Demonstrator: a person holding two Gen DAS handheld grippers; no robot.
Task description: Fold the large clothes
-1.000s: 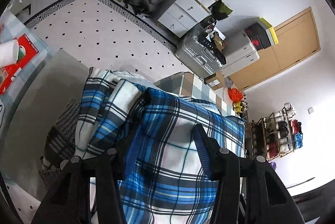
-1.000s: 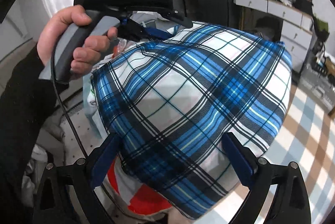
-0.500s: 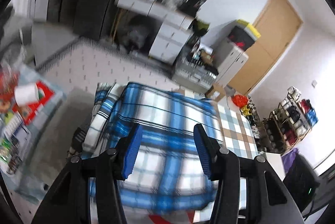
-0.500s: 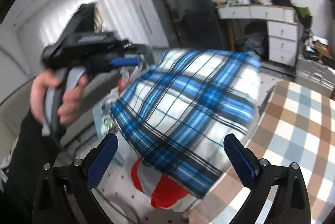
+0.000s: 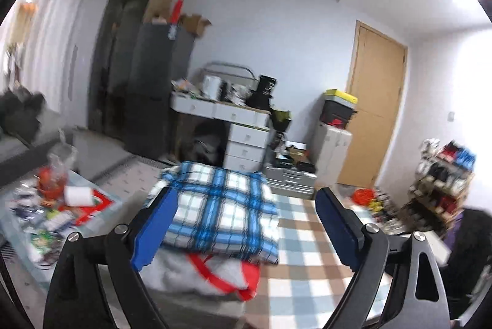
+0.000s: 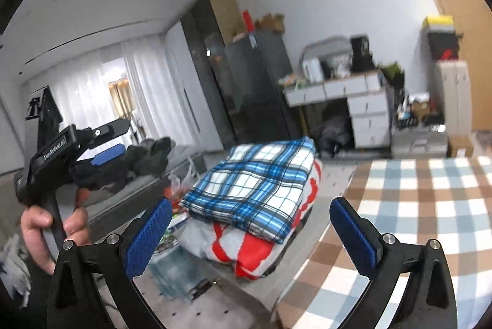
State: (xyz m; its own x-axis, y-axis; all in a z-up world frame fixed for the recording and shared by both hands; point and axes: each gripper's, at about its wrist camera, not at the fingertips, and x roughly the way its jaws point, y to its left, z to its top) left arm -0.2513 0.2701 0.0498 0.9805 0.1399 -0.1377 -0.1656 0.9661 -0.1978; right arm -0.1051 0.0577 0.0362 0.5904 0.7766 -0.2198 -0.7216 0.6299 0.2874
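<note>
A folded blue, white and black plaid garment (image 5: 226, 206) lies on top of a folded grey and red garment (image 5: 215, 270), forming a stack at the left end of the checked table. The stack also shows in the right wrist view, plaid garment (image 6: 255, 187) above the grey and red one (image 6: 246, 249). My left gripper (image 5: 243, 227) is open and empty, held back from the stack. My right gripper (image 6: 249, 236) is open and empty, also apart from the stack. The left gripper with the hand holding it shows at the left of the right wrist view (image 6: 77, 147).
A brown, blue and white checked tablecloth (image 6: 415, 206) covers the table to the right of the stack. A cluttered low glass table (image 5: 46, 215) stands to the left. White drawers (image 5: 243, 138), a dark cabinet (image 5: 147, 92), a wooden door (image 5: 375, 110) and a shoe rack (image 5: 442, 175) stand behind.
Both grippers have pulled back and up from the plaid garment, which now rests folded on the stack. The left gripper's jaws have opened wider.
</note>
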